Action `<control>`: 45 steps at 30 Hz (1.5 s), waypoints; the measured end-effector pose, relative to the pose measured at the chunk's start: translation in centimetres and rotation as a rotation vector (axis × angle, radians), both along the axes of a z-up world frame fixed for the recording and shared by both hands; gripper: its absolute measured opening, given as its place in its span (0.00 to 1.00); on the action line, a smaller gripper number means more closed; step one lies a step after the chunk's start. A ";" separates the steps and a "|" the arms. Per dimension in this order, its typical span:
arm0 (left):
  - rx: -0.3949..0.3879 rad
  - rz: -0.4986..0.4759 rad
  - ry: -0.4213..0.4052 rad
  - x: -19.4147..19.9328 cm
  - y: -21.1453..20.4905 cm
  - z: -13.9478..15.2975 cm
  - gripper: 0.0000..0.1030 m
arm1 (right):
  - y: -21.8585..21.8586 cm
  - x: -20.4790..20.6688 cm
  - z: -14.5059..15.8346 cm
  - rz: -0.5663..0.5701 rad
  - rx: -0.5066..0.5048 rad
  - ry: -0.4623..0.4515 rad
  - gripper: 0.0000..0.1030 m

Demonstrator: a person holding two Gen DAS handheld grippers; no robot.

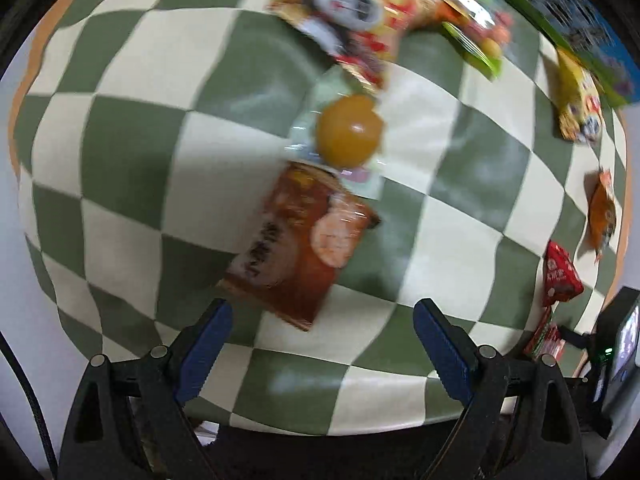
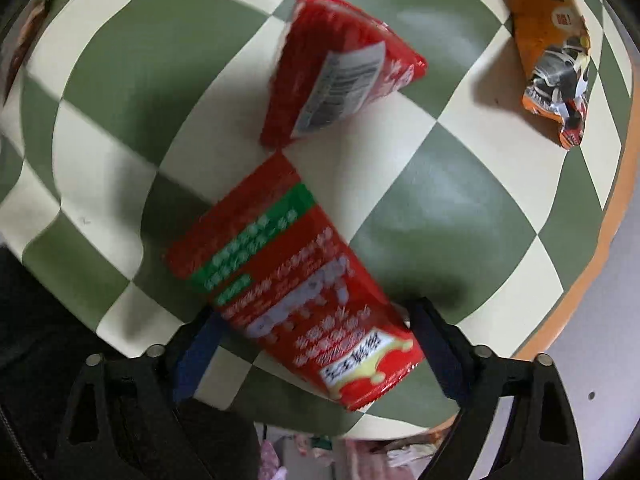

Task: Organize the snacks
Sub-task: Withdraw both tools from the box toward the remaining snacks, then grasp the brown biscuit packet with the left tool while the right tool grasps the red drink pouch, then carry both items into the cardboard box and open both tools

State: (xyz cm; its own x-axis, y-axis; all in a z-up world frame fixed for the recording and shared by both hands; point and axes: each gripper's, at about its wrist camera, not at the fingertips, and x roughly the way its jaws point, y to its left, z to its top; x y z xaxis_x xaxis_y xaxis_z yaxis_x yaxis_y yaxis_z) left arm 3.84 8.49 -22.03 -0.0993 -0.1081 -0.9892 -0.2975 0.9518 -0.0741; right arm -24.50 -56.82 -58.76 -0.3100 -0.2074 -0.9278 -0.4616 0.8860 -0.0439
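Observation:
In the left wrist view my left gripper (image 1: 322,320) is open and empty above the green-and-cream checked tablecloth (image 1: 128,152). Just ahead of it lies a brown-red snack packet (image 1: 300,244), then a clear pack with an orange ball-shaped sweet (image 1: 348,132), then a red panda-print bag (image 1: 360,12). In the right wrist view my right gripper (image 2: 316,320) has its jaws wide, with a long red packet with a green band (image 2: 292,280) lying between the fingers. I cannot tell if the pads touch it. A second red packet with a barcode (image 2: 340,76) lies beyond.
An orange crumpled packet (image 2: 556,64) lies near the table's right edge (image 2: 592,264). In the left wrist view there are a yellow packet (image 1: 580,100), an orange packet (image 1: 600,212), a red packet (image 1: 560,276) and a colourful bag (image 1: 476,20) on the right.

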 end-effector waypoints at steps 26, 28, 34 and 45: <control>0.014 -0.319 -0.050 0.9 -4.3 -3.2 0.51 | -1.6 2.1 2.0 -0.646 0.318 -0.104 0.81; -0.038 -0.267 -0.033 0.9 -4.7 -3.4 0.51 | -0.7 1.8 1.2 -0.616 0.287 -0.124 0.78; -0.153 -0.177 0.026 1.3 -4.7 -4.1 0.55 | 0.5 1.1 0.7 -0.625 0.290 -0.168 0.57; -0.041 -0.314 0.000 1.1 -9.0 -3.2 0.51 | 3.2 1.4 -1.8 -0.619 0.299 -0.118 0.64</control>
